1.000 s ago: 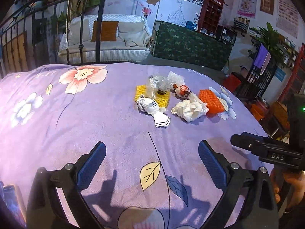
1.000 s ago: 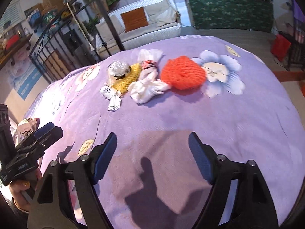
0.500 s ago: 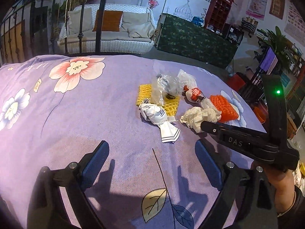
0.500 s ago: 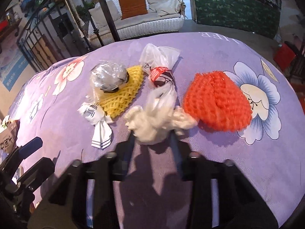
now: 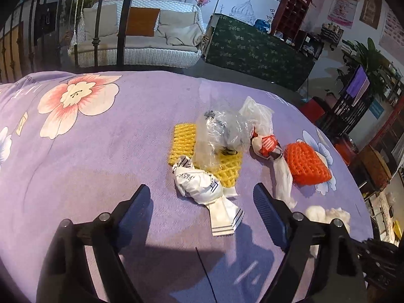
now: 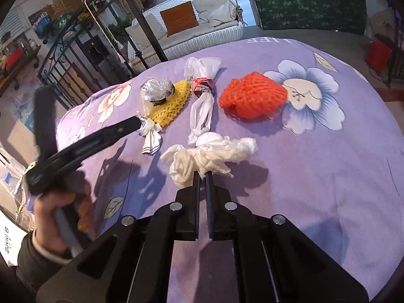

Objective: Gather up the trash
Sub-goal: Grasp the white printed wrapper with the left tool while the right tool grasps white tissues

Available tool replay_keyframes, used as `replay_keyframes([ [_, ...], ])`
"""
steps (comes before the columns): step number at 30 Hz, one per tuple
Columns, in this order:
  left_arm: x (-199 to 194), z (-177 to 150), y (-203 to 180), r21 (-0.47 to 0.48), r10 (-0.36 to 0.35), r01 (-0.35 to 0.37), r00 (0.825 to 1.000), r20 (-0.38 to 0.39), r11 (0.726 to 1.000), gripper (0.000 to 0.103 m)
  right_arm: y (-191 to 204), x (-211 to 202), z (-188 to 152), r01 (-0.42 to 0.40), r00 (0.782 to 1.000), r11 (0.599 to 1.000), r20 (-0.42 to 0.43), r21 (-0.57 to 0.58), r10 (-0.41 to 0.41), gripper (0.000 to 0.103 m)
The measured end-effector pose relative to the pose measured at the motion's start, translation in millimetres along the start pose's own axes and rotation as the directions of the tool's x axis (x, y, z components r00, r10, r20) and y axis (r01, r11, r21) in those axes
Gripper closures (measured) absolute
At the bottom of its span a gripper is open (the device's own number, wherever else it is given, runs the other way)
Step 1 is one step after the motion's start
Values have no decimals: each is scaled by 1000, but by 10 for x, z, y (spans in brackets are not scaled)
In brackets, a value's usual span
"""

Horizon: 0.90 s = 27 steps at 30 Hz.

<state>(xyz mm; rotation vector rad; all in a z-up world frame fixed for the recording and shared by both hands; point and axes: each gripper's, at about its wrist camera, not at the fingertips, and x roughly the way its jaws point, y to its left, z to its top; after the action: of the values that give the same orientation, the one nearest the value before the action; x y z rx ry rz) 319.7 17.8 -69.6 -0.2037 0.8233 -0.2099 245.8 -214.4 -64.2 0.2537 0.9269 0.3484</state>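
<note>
On the purple floral cloth [image 6: 315,176] lay six pieces of trash: one crumpled white tissue wad [image 6: 209,157], one orange foam net [image 6: 251,99], one yellow foam net [image 6: 171,104], one clear plastic bag [image 5: 219,136], one red-and-white wrapper [image 6: 202,101], and one white printed wrapper [image 5: 204,189].

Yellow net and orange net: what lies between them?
A twisted white plastic bag with a red-printed knot lies between the yellow net and orange net, clearest in the right wrist view.
</note>
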Motion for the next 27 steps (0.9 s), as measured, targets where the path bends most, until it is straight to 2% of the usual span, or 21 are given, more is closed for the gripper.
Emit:
replay_keyframes([
  [5,199,72,0,-22,-5,5,1000,-25,1000,40,-61,-205,-129,9,1000,1000,25,2,-9,98],
  [6,227,68,-5,-22,-10,9,999,-34,1000,49,-64,-222,-146,13,1000,1000,28,0,-13,98],
  [7,244,62,-7,-17,-4,3,999,-40,1000,63,-65,-236,-165,17,999,1000,32,0,-17,98],
  [8,250,61,-9,-12,1,-2,999,-44,1000,66,-70,-246,-173,16,999,1000,35,1,-16,98],
  [18,-288,-289,98,-63,-91,91,996,2,994,69,-18,-427,-301,6,997,1000,80,-8,-6,98],
  [27,-829,-774,-369,-10,-189,190,981,36,982,69,-61,-778,-477,7,992,1000,126,-7,-6,98],
])
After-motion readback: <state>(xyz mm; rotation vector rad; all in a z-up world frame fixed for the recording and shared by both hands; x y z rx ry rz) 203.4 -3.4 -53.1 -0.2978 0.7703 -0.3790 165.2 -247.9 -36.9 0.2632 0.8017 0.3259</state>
